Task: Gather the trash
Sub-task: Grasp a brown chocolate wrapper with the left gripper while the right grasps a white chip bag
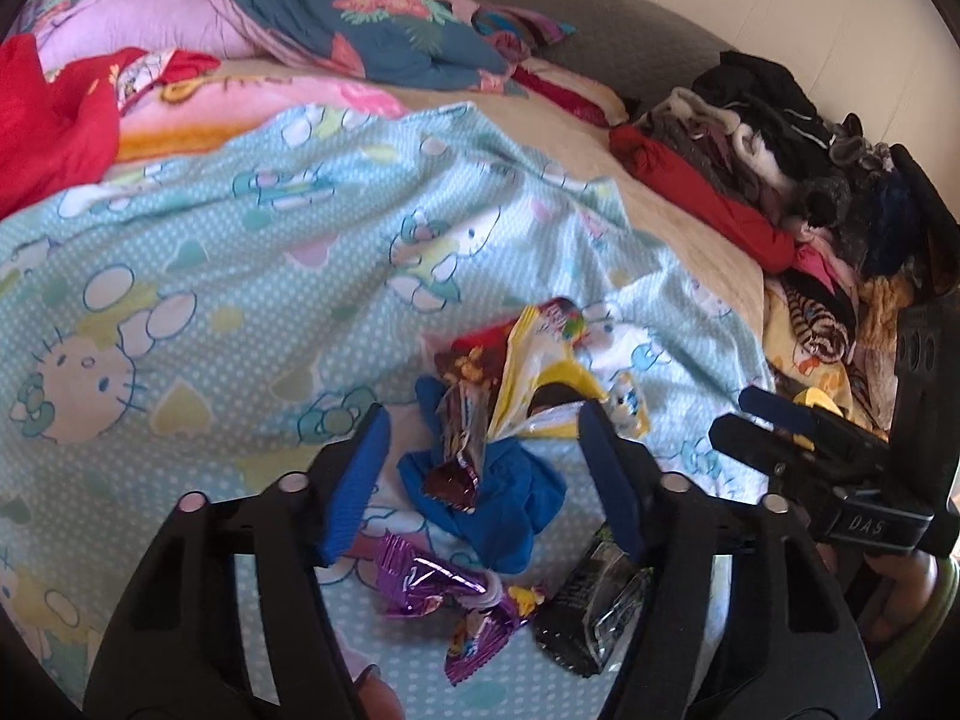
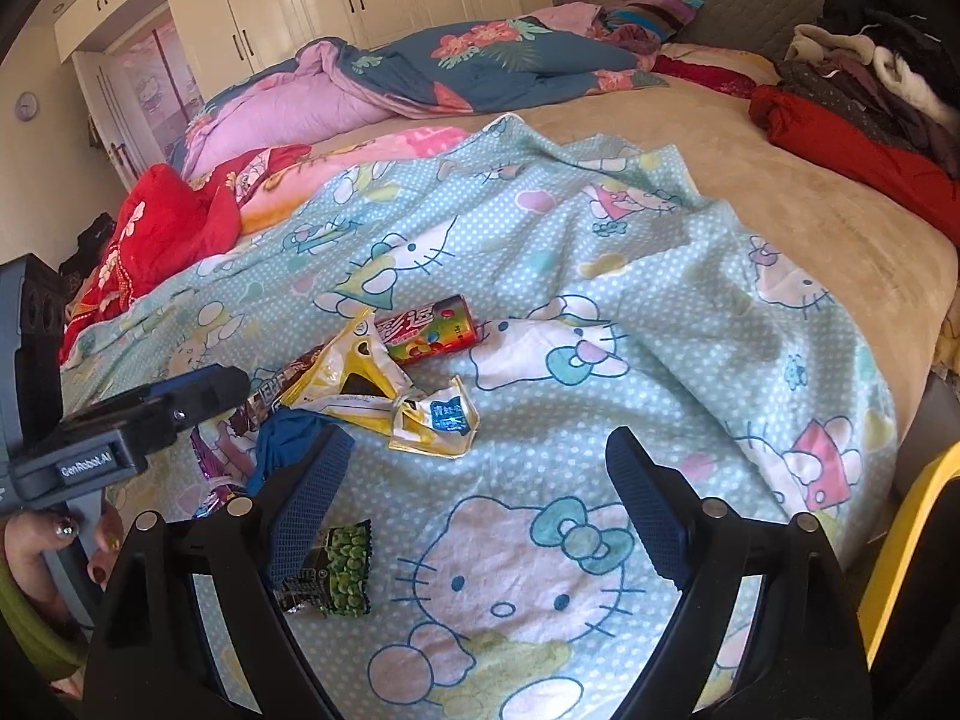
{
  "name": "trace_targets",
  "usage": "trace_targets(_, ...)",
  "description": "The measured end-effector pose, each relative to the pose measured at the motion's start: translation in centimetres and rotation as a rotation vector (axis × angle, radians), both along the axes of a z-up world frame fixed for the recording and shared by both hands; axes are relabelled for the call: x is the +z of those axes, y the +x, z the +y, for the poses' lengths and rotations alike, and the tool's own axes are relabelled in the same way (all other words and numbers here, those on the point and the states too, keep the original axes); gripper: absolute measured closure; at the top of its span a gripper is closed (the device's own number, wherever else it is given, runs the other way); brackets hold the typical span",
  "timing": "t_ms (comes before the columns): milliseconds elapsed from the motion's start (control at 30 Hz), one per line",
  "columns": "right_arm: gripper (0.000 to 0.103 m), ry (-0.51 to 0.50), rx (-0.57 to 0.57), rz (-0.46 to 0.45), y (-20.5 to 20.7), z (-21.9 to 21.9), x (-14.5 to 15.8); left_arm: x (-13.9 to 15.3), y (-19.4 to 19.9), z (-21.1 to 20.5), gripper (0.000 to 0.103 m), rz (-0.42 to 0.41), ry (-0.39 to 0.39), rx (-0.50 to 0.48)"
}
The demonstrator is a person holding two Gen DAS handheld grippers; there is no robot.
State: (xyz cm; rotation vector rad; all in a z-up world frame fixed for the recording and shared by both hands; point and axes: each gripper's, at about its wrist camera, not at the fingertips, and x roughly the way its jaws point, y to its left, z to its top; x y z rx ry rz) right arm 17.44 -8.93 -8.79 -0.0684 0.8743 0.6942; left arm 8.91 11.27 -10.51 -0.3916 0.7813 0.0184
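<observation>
Lying in a loose heap near the front edge of the bed, on the light blue cartoon-print blanket [image 2: 600,276], the trash consists of a dark red wrapper [image 1: 459,432] resting on a crumpled blue cloth [image 1: 498,498], a yellow wrapper [image 1: 540,372], a purple wrapper [image 1: 444,585], a black-and-green snack packet [image 2: 336,570] and a small red can [image 2: 429,327]. The left gripper [image 1: 480,468] is angled down over the heap, jaws apart and straddling the dark red wrapper and blue cloth; the pads do not appear to press on anything. The right gripper [image 2: 480,498] hovers just beside the heap, released and holding nothing.

Recommended procedure: centre the left jaws on the dark red wrapper alone, avoid pinching the cloth or blanket beneath, and close firmly. Crinkled foil is likely to slip, so grip its bunched middle. Keep the right gripper clear.
</observation>
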Motion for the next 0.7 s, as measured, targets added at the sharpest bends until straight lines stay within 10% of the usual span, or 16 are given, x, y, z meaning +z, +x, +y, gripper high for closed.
trace_targets(467,0.026,-0.018,0.094,0.070,2.6,3.4,-3.0,-2.8,0.3,1.5,0.072,0.089,-0.092,0.004)
trace_targets(700,0.048,-0.002,0.124,0.129,3.8,4.8,-4.4,-2.8,0.4,1.3,0.079,0.091,-0.097,-0.007)
